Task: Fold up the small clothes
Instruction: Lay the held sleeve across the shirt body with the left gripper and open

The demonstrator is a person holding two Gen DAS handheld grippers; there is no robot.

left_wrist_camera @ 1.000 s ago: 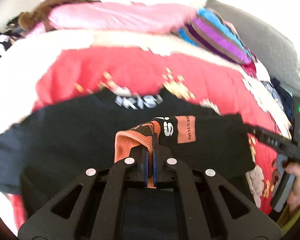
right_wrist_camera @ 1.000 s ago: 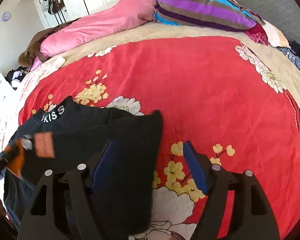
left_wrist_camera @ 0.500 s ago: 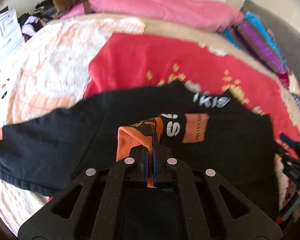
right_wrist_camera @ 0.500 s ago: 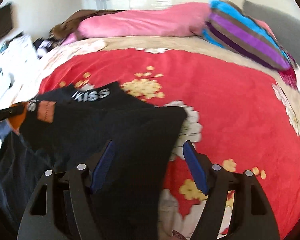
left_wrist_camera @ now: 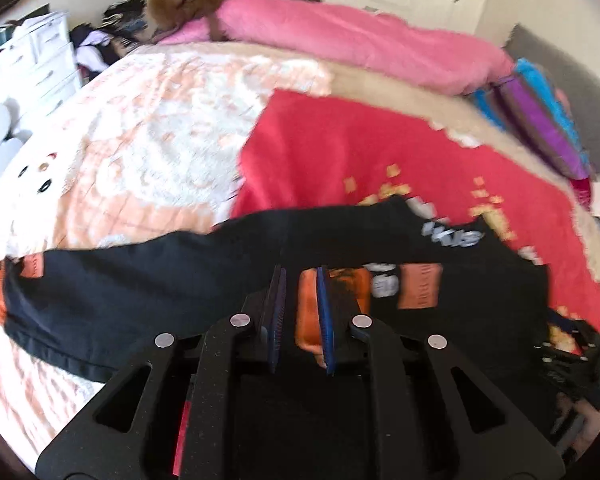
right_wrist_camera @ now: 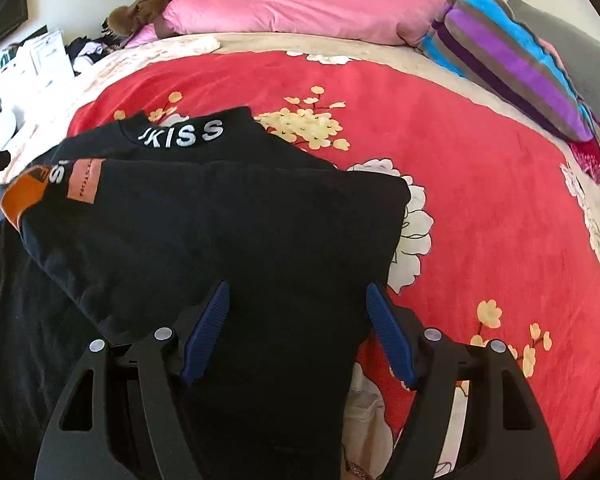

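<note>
One black top (right_wrist_camera: 204, 216) on the bed; left tongs (left_wrist_camera: 300, 312) just parting off its orange cuff (left_wrist_camera: 312, 312), right tongs (right_wrist_camera: 300, 328) apart.

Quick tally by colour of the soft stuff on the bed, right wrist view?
Black: 1, sweatshirt with white lettering and orange cuff
Red: 1, floral blanket
Pink: 1, duvet roll
Striped blue, purple and brown: 1, cushion
Brown: 1, furry garment at the far edge
Total: 5
</note>
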